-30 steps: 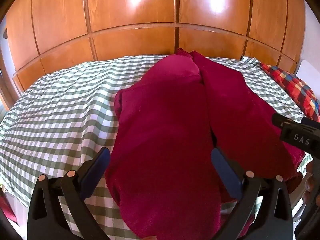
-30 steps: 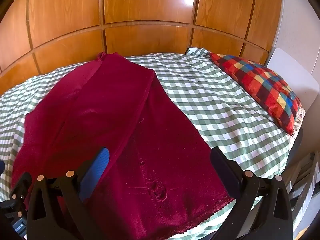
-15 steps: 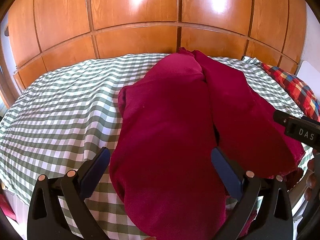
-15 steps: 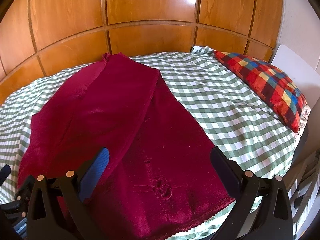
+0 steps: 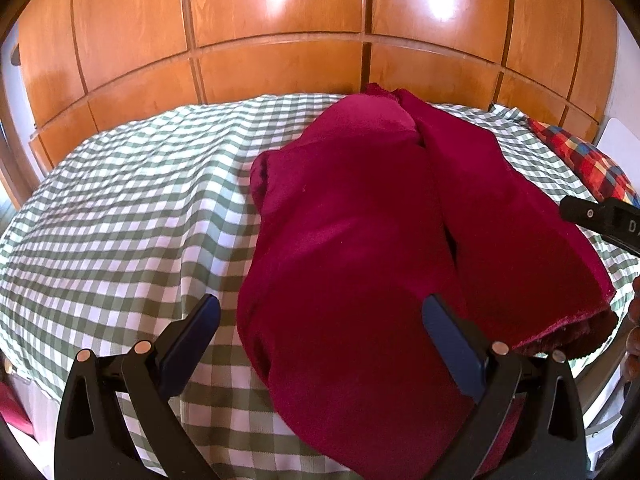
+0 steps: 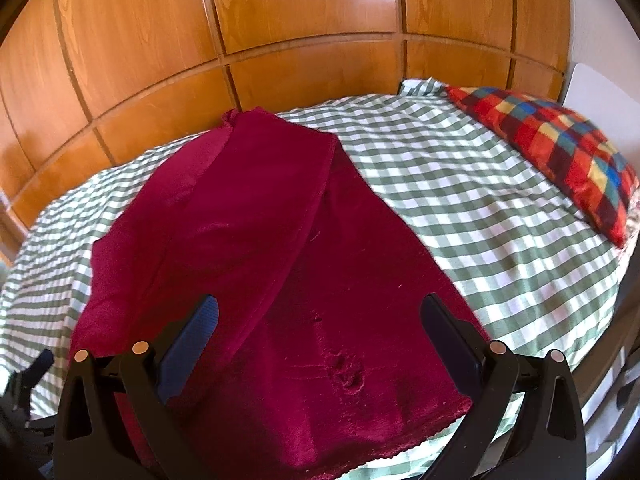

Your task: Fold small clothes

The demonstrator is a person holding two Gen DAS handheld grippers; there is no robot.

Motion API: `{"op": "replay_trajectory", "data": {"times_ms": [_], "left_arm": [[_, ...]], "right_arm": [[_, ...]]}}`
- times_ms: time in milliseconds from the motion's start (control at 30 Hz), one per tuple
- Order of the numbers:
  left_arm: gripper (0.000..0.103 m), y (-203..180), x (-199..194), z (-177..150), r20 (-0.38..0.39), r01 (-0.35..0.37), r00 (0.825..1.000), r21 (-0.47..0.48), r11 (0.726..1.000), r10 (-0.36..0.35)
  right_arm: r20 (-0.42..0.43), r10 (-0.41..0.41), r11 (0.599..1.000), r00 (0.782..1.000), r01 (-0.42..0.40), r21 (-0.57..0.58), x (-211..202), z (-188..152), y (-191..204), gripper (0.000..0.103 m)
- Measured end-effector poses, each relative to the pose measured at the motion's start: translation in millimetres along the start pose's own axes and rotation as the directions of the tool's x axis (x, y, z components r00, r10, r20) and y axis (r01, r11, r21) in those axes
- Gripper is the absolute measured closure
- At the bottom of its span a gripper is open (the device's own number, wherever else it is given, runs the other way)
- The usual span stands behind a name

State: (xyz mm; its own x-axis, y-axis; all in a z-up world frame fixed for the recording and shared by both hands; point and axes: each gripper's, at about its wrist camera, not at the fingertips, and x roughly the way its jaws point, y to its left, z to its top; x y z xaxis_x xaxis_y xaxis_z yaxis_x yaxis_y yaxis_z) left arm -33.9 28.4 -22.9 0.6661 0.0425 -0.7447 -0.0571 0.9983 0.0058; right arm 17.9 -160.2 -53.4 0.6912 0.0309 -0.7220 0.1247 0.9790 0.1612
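Note:
A dark red velvety garment (image 5: 360, 248) lies lengthwise on the green checked bed cover (image 5: 120, 216), its left side folded over the middle. In the right wrist view the same garment (image 6: 280, 264) shows the folded flap on the left and a scalloped hem near me. My left gripper (image 5: 320, 336) hovers open over the garment's near end, nothing between its fingers. My right gripper (image 6: 320, 340) is open too, above the hem area. The right gripper's body pokes in at the right edge of the left wrist view.
A wooden panelled wall (image 5: 280, 40) runs behind the bed. A red, blue and yellow checked pillow (image 6: 560, 148) lies at the right end, next to a white board (image 6: 600, 88). Bare checked cover (image 6: 480, 200) stretches between garment and pillow.
Both grippers have shifted slightly left and back, so the garment sits a little further right in each view. The cloth itself has not moved; both stay open.

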Motion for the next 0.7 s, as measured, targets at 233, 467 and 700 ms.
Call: {"op": "replay_trajectory", "data": {"times_ms": [233,467,700], "left_arm": [[0.021,5.8,-5.0,-11.4,-0.024,0.038,0.999,0.028,0.999,-0.038],[0.026,1.9,-15.3,-24.9,-0.055,0.070,0.996,0.092,0.993,-0.065],[0.072,4.0,-12.2,-31.9,-0.095,0.128,0.988,0.091,0.988,-0.120]], "right_arm": [[-0.063,0.262,0.962,0.963,-0.255,0.100,3.6,-3.4,-13.7,0.003],[-0.176,0.424,0.904,0.888,-0.404,0.138,21.3,-14.0,-5.1,0.027],[-0.212,0.480,0.876,0.851,-0.476,0.072,32.3,-5.8,28.0,0.066]]}}
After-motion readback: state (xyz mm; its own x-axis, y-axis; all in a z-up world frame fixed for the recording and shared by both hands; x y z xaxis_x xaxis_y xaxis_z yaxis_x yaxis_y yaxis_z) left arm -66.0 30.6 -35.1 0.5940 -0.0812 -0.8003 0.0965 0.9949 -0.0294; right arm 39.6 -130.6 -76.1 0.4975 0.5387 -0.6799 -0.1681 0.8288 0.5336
